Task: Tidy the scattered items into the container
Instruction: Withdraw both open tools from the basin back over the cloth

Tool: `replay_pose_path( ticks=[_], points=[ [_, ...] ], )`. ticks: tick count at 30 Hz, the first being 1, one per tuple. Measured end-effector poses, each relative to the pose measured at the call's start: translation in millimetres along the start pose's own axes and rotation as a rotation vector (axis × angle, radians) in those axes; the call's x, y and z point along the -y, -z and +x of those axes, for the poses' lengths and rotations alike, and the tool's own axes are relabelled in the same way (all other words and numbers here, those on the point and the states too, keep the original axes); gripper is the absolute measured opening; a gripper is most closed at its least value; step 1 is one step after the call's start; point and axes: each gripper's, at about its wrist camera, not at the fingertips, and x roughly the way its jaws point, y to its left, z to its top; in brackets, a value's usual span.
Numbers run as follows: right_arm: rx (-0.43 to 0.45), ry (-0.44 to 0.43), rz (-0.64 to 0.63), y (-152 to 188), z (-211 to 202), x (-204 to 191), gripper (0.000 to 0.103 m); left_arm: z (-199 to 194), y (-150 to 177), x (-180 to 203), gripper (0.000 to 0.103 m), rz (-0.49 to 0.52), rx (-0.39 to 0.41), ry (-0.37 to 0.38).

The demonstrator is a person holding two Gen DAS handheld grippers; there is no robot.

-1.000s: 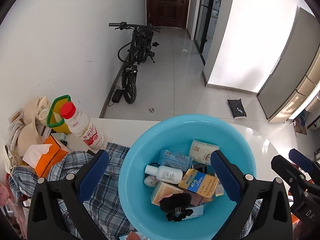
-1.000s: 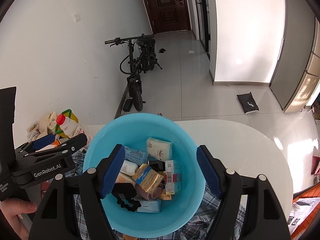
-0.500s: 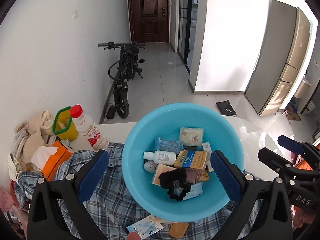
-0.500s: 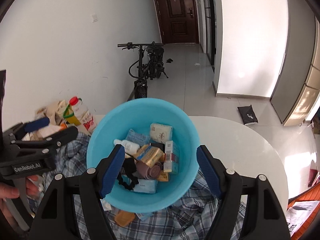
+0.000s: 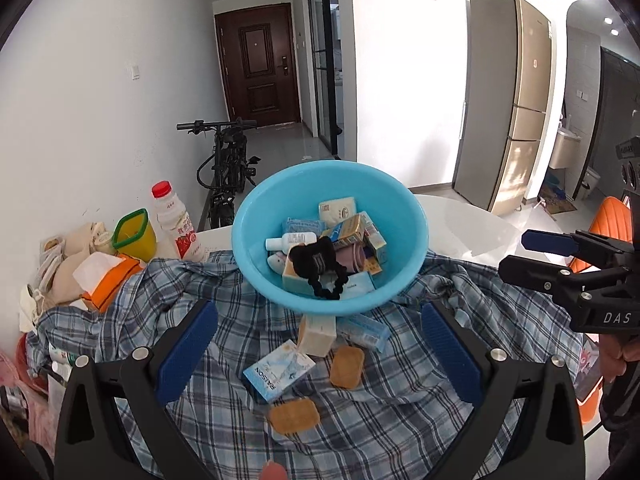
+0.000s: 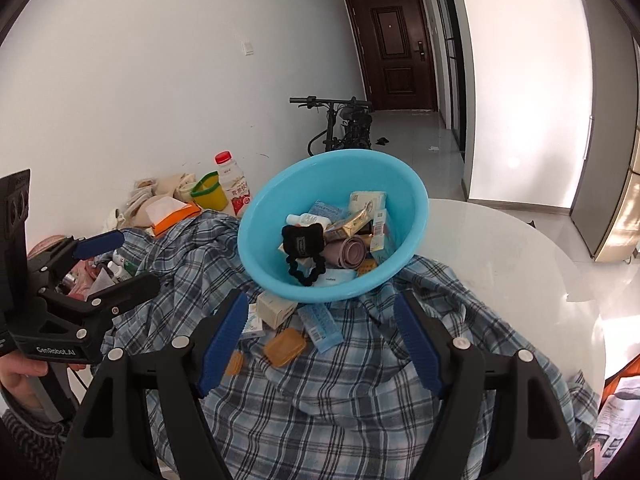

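Centrally, the blue basin (image 5: 416, 236) sat tilted on a rumpled plaid shirt (image 5: 224, 408) spread over the white tabletop (image 6: 500, 248). It held a heap of small goods: a white bottle (image 5: 290, 241), a black hair tie (image 5: 320, 268), a rolled mauve cloth (image 6: 347, 253), a gold box (image 6: 352, 222) and several packets. Items lay outside it on the shirt, just beside its near edge: a cream box (image 5: 318, 334) touching the basin's underside, a pale blue tube packet (image 5: 366, 331), a blue-and-white sachet (image 5: 279, 370) and two tan plasters (image 5: 347, 367), one nearer the camera than the other.

Each tool was empty. The left tool (image 5: 318, 354) stood wide above the shirt, its blue pads (image 5: 186, 350) flanking the loose items without touching any. The right tool (image 6: 320, 344) was likewise spread wide over the same group, nothing between its pads. In each wrist view the other tool showed at the frame edge, gripped by a hand (image 6: 20, 376).

Against the wall at the left of the tabletop stood a red-capped drink bottle (image 5: 176, 222), a yellow jug with a green rim (image 5: 134, 236), an orange tissue pack (image 5: 110, 278) and cloth bags (image 5: 64, 264). Beyond, a bicycle (image 5: 228, 168) leaned in the hallway before a dark door (image 5: 260, 66), and a refrigerator (image 5: 516, 104) stood at the right.
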Motion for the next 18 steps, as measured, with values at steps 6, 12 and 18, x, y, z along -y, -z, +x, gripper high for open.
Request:
replay_pose_path(
  ticks=[6, 12, 18],
  points=[
    [0.1, 0.024, 0.016, 61, -22, -3, 0.078, -19, 56, 5, 0.103, -0.051, 0.07, -0.055],
    [0.118, 0.081, 0.028, 102, -12, -2, 0.08, 0, 97, 6, 0.103, -0.081, 0.038, -0.064],
    [0.078, 0.139, 0.028, 115, 15, 10, 0.08, 38, 119, 0, 0.103, -0.101, -0.022, -0.057]
  ],
)
